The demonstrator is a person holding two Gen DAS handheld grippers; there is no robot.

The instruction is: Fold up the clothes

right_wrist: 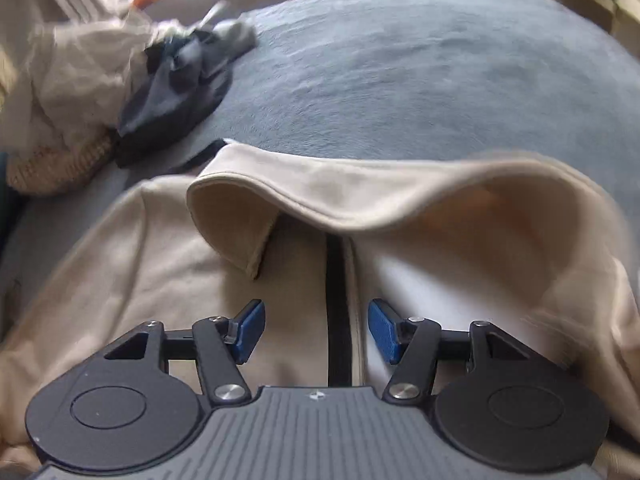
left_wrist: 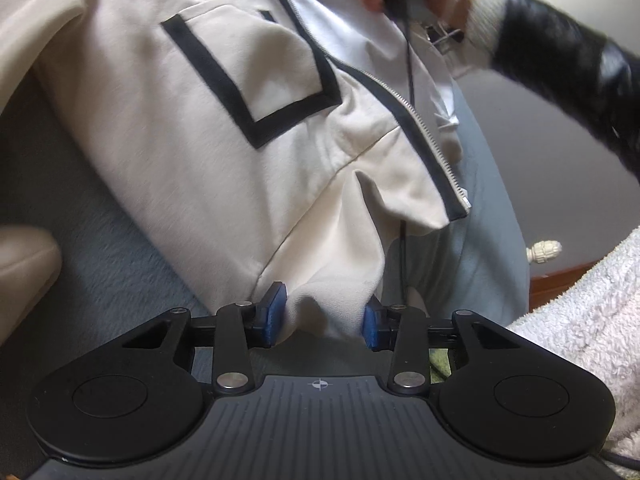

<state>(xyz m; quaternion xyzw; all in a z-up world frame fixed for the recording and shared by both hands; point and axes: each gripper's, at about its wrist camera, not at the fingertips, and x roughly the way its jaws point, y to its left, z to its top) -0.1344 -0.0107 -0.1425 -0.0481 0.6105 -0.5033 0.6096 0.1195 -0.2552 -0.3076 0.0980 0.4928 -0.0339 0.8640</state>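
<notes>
The cream jacket (left_wrist: 208, 128) lies spread on the grey-blue blanket (right_wrist: 400, 60). The left gripper (left_wrist: 324, 316) pinches a bunched fold at the jacket's edge; the right gripper (right_wrist: 316, 330) hovers released over its black zipper strip (right_wrist: 335, 280)

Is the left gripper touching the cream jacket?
Touching. The left wrist view shows the left gripper with a bunched fold of the cream jacket filling the gap between its blue pads, both pressing the fabric.
</notes>
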